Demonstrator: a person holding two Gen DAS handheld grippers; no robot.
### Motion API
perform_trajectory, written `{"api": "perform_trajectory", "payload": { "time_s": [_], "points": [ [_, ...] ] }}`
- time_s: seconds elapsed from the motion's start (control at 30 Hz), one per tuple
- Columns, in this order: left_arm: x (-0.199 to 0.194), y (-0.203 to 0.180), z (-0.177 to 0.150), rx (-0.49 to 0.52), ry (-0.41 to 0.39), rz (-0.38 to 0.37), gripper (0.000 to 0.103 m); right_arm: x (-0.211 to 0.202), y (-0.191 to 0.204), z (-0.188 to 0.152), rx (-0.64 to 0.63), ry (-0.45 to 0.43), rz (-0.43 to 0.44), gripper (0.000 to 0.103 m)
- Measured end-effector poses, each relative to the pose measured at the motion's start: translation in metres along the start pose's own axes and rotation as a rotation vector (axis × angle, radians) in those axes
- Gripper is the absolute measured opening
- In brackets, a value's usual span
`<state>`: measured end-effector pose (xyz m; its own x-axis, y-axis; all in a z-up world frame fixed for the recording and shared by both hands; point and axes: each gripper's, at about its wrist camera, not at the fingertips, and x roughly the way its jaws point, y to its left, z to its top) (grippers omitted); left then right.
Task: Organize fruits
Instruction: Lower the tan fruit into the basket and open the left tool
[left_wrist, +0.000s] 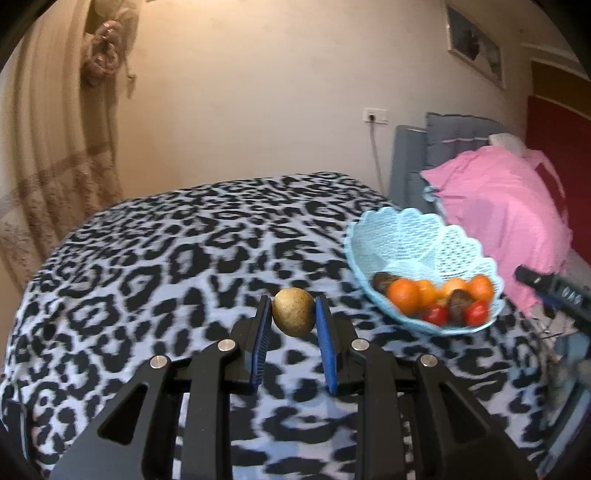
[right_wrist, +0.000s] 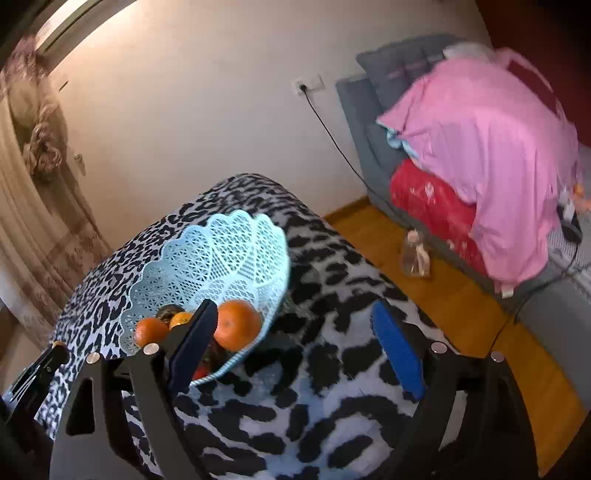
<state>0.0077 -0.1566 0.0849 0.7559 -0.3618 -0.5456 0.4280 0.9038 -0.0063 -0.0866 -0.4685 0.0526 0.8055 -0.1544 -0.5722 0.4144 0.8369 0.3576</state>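
Note:
My left gripper (left_wrist: 293, 306) is shut on a brown-yellow round fruit (left_wrist: 293, 312) and holds it above the leopard-print cover (left_wrist: 166, 266). To its right a light-blue mesh basket (left_wrist: 402, 236) holds oranges (left_wrist: 403, 296), red fruits (left_wrist: 476, 313) and dark fruits. In the right wrist view the same basket (right_wrist: 214, 251) sits to the left with an orange (right_wrist: 236, 325) at its front. My right gripper (right_wrist: 291, 325) is open and empty, just right of the basket above the cover. Its tip shows in the left wrist view (left_wrist: 532, 277).
A grey sofa (right_wrist: 369, 103) with a pink cloth (right_wrist: 491, 147) and red cloth (right_wrist: 432, 199) stands at the right. A plastic bottle (right_wrist: 415, 254) stands on the wooden floor (right_wrist: 443, 295). A cable (right_wrist: 332, 136) runs from the wall socket. Curtains (left_wrist: 55, 147) hang at the left.

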Motion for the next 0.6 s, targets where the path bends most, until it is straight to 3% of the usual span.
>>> {"api": "perform_trajectory", "payload": {
  "time_s": [0.23,0.6],
  "points": [
    [0.015,-0.024,0.014,-0.007,0.030,-0.115,0.025,0.005,-0.015,-0.008,0.041,0.034,0.027,0.088],
    [0.048,-0.068,0.031,0.045,0.084,-0.210,0.025,0.007,-0.014,-0.016,0.036,0.028,0.049,0.088]
  ]
}}
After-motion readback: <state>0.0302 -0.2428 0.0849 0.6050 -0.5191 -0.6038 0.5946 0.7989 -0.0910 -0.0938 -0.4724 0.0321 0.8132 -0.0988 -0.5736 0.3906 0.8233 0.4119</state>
